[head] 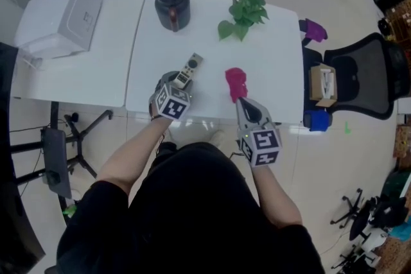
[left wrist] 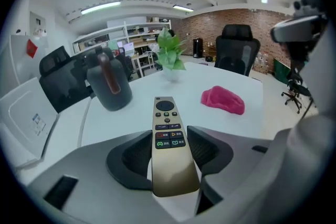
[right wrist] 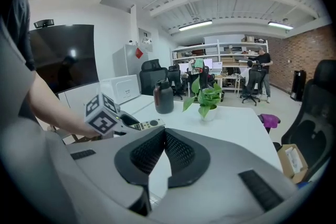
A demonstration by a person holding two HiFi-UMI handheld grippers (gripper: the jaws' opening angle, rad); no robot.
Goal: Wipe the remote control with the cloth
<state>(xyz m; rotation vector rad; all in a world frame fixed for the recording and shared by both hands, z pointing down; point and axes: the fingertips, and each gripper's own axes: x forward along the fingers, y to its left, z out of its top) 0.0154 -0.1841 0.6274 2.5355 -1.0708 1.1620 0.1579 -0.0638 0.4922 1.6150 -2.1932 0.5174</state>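
Remote (left wrist: 166, 113) is clamped betw. jaws of L gripper (left wrist: 169, 139), button end pointed out over table (head: 270, 74). R gripper (right wrist: 164, 136) jaws are pressed together, nothing seen betw. them. Cloth (head: 236, 82) is seen lying on table, just ahead of R gripper.

- Your head camera looks steeply down from above your shoulders and takes in the whole white rectangular table (head: 270, 67).
- The camera on your left gripper (left wrist: 169, 131) sits low over the table's near edge and faces across its top. It is so close that the slim gold remote control (left wrist: 169, 144) fills the foreground.
- The camera on your right gripper (right wrist: 162, 132) sits just off that same edge and also faces across the table.
- All three views share the dark grey round jug (head: 172, 6) and the green leafy potted plant (head: 244, 13) at the table's far edge.
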